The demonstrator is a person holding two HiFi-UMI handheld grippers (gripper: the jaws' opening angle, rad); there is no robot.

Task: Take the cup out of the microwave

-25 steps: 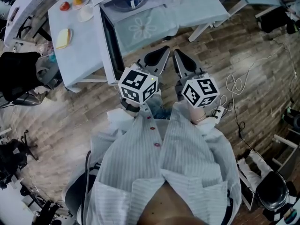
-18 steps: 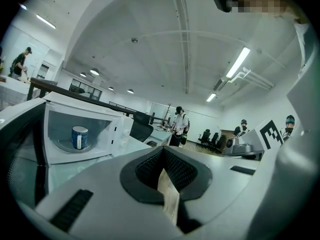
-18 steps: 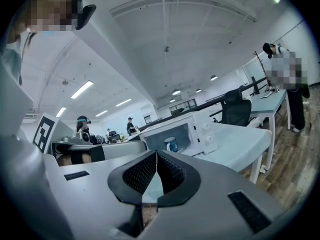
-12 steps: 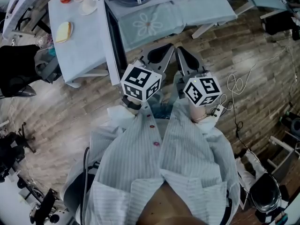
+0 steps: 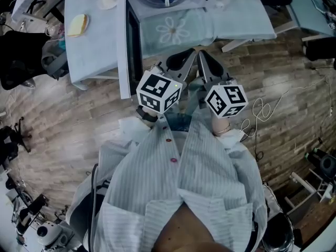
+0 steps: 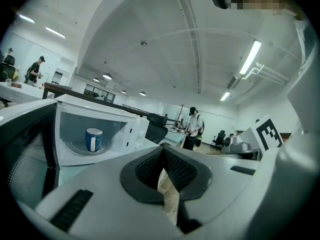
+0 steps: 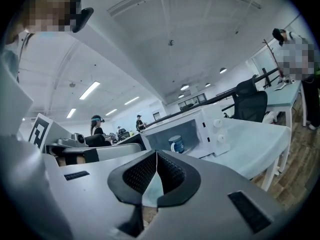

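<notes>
Your left gripper (image 6: 162,151) & right gripper (image 7: 156,154): jaws shut tip to tip, nothing between. Both sit side by side at your chest, short of the table (image 5: 247,20). Cup (image 6: 93,139), blue w/ white band, stands upright inside the microwave (image 6: 131,134), far side, door (image 5: 126,51) open to the left. Cup print too small to read. Marker cubes (image 5: 159,92): b/w squares only.

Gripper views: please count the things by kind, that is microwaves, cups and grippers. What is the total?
Microwave: 1
Cup: 1
Grippers: 2, the left gripper and the right gripper, both shut and empty
Total: 4
</notes>
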